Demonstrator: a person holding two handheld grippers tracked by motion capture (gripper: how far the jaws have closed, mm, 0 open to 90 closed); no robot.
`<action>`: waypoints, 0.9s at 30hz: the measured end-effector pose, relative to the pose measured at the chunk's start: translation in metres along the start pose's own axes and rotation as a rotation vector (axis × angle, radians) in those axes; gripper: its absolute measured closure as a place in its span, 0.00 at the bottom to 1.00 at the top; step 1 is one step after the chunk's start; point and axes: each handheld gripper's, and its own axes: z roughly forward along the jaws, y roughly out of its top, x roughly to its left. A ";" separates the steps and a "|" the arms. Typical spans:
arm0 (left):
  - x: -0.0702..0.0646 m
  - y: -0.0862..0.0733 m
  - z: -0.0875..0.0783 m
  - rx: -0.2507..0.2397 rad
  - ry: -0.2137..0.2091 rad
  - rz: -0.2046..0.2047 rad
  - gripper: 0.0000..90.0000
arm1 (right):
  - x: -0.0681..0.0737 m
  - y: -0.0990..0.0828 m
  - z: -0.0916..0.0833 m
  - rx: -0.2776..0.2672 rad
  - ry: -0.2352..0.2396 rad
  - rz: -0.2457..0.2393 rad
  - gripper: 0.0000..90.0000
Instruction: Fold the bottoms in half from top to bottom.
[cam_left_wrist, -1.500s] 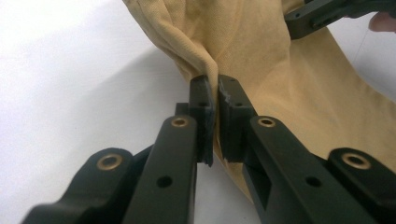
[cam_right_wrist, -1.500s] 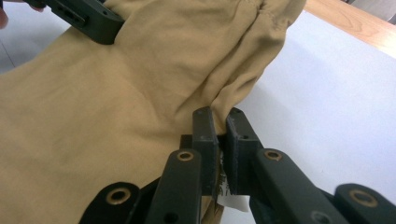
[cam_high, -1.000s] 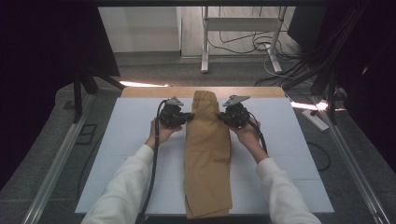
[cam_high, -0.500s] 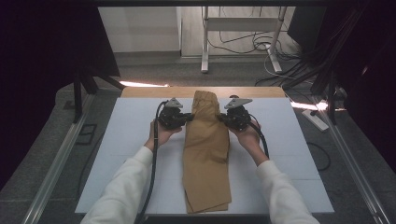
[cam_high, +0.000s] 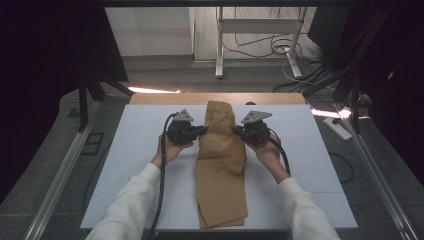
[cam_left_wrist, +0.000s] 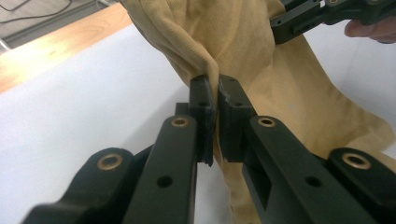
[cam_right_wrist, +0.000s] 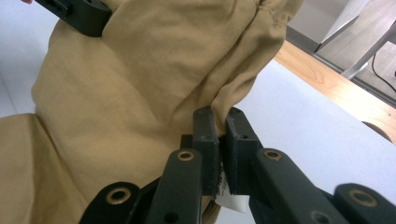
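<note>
The tan trousers (cam_high: 221, 165) are pinched at opposite edges by the left hand-held gripper (cam_high: 202, 130) and the right hand-held gripper (cam_high: 236, 131). They are laid on the white table (cam_high: 130, 150). A cable (cam_high: 162, 190) is trailed alongside.

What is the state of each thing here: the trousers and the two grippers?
trousers: folded lengthwise, far part pinched on both edges and lifted, near end flat on the table
left gripper: shut on the trousers' edge
right gripper: shut on the opposite edge
</note>
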 end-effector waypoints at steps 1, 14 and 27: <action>-0.001 -0.001 -0.001 0.000 0.000 0.003 0.94 | 0.001 0.000 -0.001 0.001 0.001 -0.003 0.94; -0.011 -0.011 -0.005 0.010 -0.017 0.020 0.94 | 0.013 -0.008 -0.006 0.015 0.022 -0.017 0.94; -0.018 -0.014 -0.008 0.012 -0.025 0.012 0.94 | 0.017 -0.013 -0.014 0.014 0.052 0.000 0.93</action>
